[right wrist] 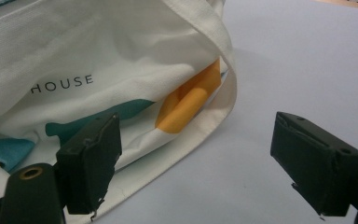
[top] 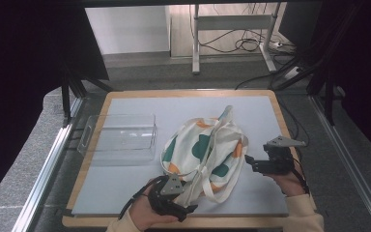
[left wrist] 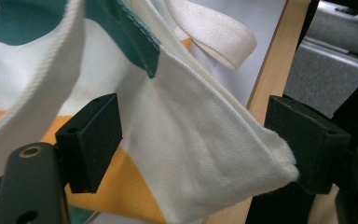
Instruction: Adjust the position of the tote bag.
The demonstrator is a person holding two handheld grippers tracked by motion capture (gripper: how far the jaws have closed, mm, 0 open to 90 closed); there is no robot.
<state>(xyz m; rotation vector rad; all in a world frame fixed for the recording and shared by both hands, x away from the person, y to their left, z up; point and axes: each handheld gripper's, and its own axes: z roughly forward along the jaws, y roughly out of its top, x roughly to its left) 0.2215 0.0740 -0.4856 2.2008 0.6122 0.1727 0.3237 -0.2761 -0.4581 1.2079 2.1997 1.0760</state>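
a wood-edged worktop with a pale grey surface fills the middle of the high view. at its centre lies a crumpled cream tote bag printed with green and orange blotches, its straps trailing toward the lower edge of the frame. to the left of the bag, well apart from it, stands a clear plastic box with a handle on its outer end. at lower centre the left gripper, held in a person's hand, sits at the bag's near corner; in the left gripper view that corner lies between the spread jaws, its tip touching the right-hand pad while the left-hand pad stands just off the cloth, so the gripper is released, not clenched. at right of the high view the right gripper points at the bag's side, just beside it; in the right gripper view its jaws stand wide apart over the grey surface, grasping nothing, with the bag's strap curving between them and the word "house" printed at upper left.
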